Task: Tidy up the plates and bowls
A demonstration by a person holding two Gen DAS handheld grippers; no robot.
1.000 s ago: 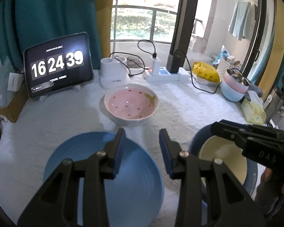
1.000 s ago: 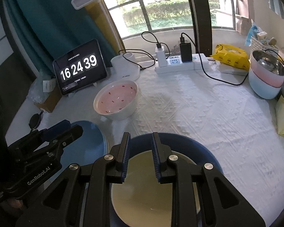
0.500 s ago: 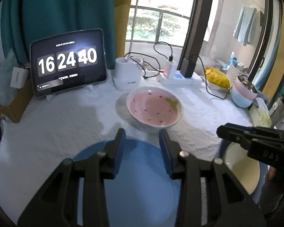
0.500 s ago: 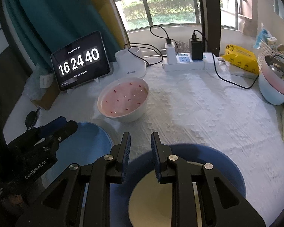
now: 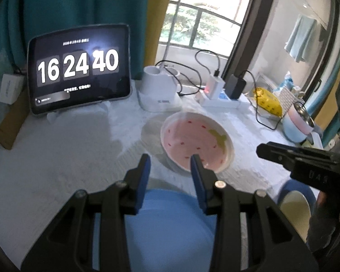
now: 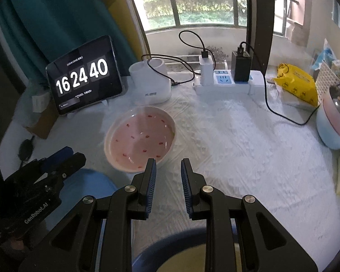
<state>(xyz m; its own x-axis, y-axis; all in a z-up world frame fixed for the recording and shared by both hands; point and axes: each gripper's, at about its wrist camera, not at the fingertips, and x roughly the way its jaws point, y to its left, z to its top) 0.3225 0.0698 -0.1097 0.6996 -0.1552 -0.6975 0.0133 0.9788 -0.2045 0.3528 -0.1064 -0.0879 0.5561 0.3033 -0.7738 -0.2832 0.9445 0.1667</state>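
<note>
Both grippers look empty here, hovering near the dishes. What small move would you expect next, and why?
Probably the left gripper eases forward and down to take the near rim of the pink bowl. Its fingers stand open and empty, with the bowl's near rim just past them, while the right gripper hangs open over bare tablecloth.

I see my right gripper (image 6: 167,166) jaws parted, empty, just right of the pink bowl (image 6: 139,141). Left gripper (image 6: 56,158) sits left of that bowl, over the blue plate (image 6: 90,185).
</note>
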